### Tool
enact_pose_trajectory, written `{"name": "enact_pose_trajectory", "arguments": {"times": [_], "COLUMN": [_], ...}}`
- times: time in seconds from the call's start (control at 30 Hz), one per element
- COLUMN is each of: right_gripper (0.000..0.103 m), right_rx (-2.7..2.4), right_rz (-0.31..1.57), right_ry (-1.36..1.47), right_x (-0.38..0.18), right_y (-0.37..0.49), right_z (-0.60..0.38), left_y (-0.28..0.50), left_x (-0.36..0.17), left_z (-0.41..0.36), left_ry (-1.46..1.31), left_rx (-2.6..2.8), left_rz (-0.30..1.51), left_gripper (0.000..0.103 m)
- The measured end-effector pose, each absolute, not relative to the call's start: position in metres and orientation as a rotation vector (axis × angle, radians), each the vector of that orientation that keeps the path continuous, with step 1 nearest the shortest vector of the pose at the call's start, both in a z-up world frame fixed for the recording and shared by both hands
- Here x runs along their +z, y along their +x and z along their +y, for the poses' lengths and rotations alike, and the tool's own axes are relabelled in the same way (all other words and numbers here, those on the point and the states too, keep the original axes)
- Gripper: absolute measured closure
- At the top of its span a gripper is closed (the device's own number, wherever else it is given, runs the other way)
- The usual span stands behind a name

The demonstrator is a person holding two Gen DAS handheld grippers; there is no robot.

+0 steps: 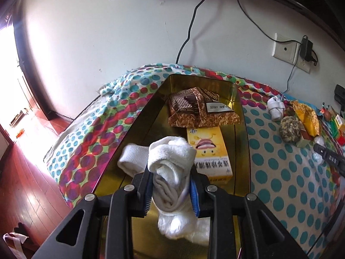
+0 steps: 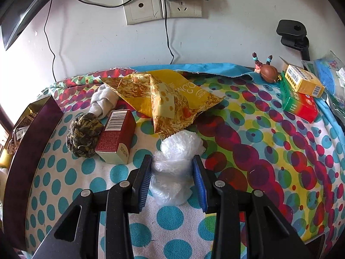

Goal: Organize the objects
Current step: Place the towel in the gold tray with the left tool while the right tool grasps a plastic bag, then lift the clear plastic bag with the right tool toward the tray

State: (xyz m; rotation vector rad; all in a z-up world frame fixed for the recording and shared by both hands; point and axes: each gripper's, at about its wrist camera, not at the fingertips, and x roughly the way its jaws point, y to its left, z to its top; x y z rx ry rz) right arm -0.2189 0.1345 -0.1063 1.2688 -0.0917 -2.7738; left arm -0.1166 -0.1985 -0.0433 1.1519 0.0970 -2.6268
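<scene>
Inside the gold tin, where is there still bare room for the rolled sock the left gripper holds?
The gold tin is bare along its left side, beside the yellow box. Its far end is crowded by the brown snack bag. The left gripper clamps the white sock.

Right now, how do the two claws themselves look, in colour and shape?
Both look alike. The left claw and the right claw have black angular plastic frames with triangular cut-outs and round silver bolt heads. Each finger carries a ribbed blue pad. No cables, sleeves or markings show.

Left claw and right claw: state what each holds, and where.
Left claw: rolled white sock, gripped mid-roll. Right claw: crumpled clear plastic bag, between its fingers at mid-bundle.
</scene>
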Motion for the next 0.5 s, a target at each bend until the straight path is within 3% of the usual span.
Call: {"name": "enact_pose_trajectory", "arguments": {"times": [0.13, 0.2, 0.23, 0.27, 0.5], "right_gripper": [0.068, 0.069, 0.069, 0.069, 0.069], "right_rx": [-2.772, -2.770, -2.769, -2.770, -2.786], "right_rz": [-0.102, -0.112, -0.113, -0.112, -0.077], "right_ry": [1.268, 1.266, 1.266, 1.265, 1.268], "right_x": [-0.106, -0.105, -0.105, -0.105, -0.105], "right_y": [-0.219, -0.219, -0.219, -0.219, -0.219], "right_z": [0.134, 0.135, 0.135, 0.135, 0.134], "left_y": [-0.128, -0.125, -0.122, -0.117, -0.053], "left_x": [-0.044, -0.041, -0.038, -0.034, -0.006], "left_z": [-0.200, -0.195, -0.192, -0.189, -0.158], "left_ry": [1.179, 1.159, 1.143, 1.122, 0.957], "left_rx": [-2.619, -2.631, -2.642, -2.659, -2.818], "left_rz": [0.136, 0.118, 0.107, 0.097, 0.073], "left_gripper": [0.067, 0.046, 0.025, 0.015, 0.015]}}
